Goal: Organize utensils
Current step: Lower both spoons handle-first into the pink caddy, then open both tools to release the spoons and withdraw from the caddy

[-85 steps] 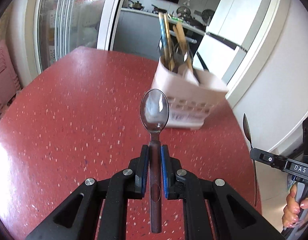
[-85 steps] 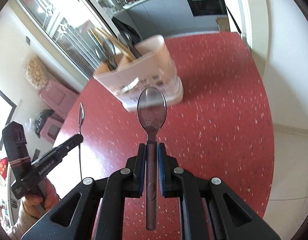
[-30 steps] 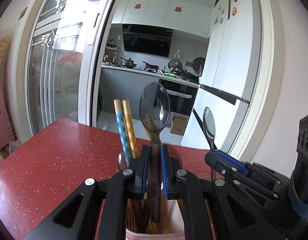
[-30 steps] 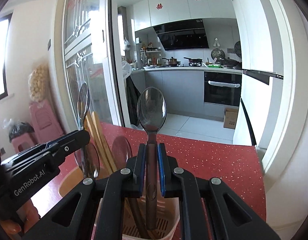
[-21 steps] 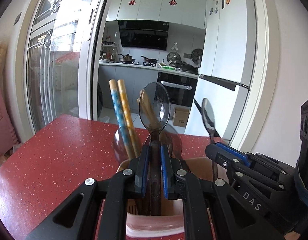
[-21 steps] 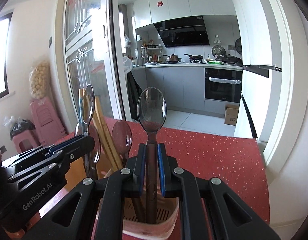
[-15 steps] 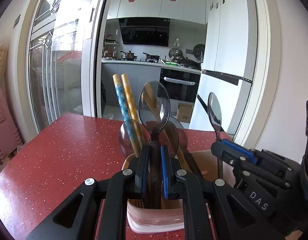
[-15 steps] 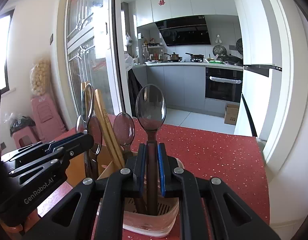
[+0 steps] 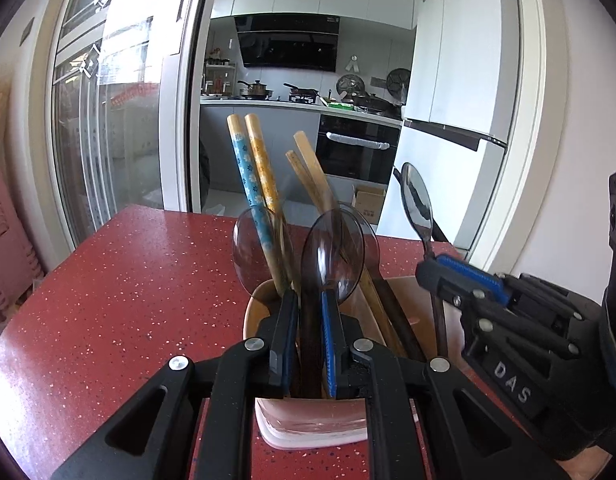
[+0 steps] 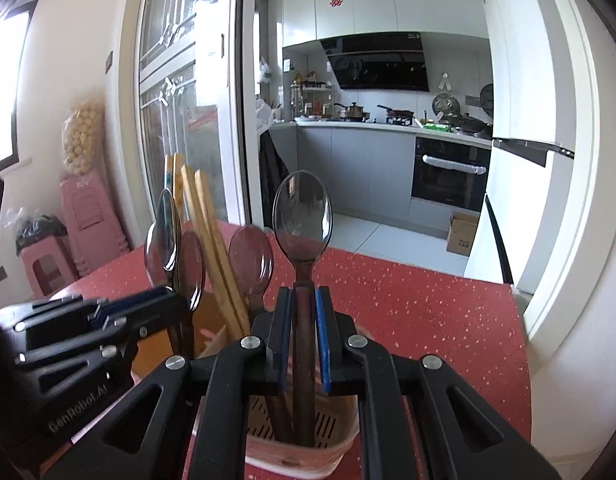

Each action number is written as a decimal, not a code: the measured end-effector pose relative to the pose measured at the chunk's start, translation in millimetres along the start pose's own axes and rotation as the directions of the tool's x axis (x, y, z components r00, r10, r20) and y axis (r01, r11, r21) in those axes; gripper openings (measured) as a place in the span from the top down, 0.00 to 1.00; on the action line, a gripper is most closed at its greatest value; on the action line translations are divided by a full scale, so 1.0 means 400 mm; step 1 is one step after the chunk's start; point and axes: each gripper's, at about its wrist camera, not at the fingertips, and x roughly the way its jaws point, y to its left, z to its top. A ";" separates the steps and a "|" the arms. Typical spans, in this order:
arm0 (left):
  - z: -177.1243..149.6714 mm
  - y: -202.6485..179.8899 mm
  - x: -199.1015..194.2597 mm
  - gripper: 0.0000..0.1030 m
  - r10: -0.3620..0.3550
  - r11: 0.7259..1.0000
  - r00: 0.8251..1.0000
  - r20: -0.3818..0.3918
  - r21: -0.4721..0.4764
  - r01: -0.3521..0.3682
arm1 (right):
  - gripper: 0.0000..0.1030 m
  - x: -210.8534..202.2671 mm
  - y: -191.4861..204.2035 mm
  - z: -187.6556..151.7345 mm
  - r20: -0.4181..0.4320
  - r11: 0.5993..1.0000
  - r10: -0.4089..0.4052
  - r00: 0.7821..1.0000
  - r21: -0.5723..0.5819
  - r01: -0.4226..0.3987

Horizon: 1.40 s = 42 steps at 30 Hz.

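Note:
A pink utensil holder (image 9: 308, 432) stands on the red table, holding chopsticks (image 9: 254, 168) and spoons. My left gripper (image 9: 309, 300) is shut on a dark translucent spoon (image 9: 329, 252). That spoon is blurred and sits low between the pads, its handle down inside the holder. The right gripper (image 9: 431, 268) hovers over the holder's right side. In the right wrist view my right gripper (image 10: 304, 296) is shut on a second spoon (image 10: 302, 216). Its handle reaches into the holder (image 10: 300, 456). The left gripper (image 10: 176, 300) is at the left.
The red speckled table (image 9: 128, 300) stretches to the left and ends at the right near a white wall (image 10: 579, 320). Wooden chopsticks (image 10: 212, 248) and a spoon (image 10: 252, 260) stick up from the holder. Pink stools (image 10: 48, 264) stand beyond the table.
Both grippers came from in front of the holder to above it, then sank, so both handles now reach inside. The left spoon has slid lower between its pads.

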 end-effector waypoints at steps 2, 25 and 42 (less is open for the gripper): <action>0.001 -0.001 -0.003 0.59 -0.006 1.000 1.000 -0.006 0.001 0.006 | 0.87 -0.004 -0.003 -0.010 -0.015 1.000 0.003 1.000 0.000 -0.003; 0.020 0.020 -0.048 0.59 0.011 1.000 1.000 -0.007 -0.021 -0.011 | 0.65 -0.027 -0.015 0.013 -0.102 0.997 0.016 0.995 0.075 -0.008; 0.010 0.022 -0.076 0.59 0.087 0.996 0.995 -0.056 0.003 -0.087 | 0.52 -0.064 -0.029 0.021 -0.179 0.983 -0.032 0.983 0.175 0.063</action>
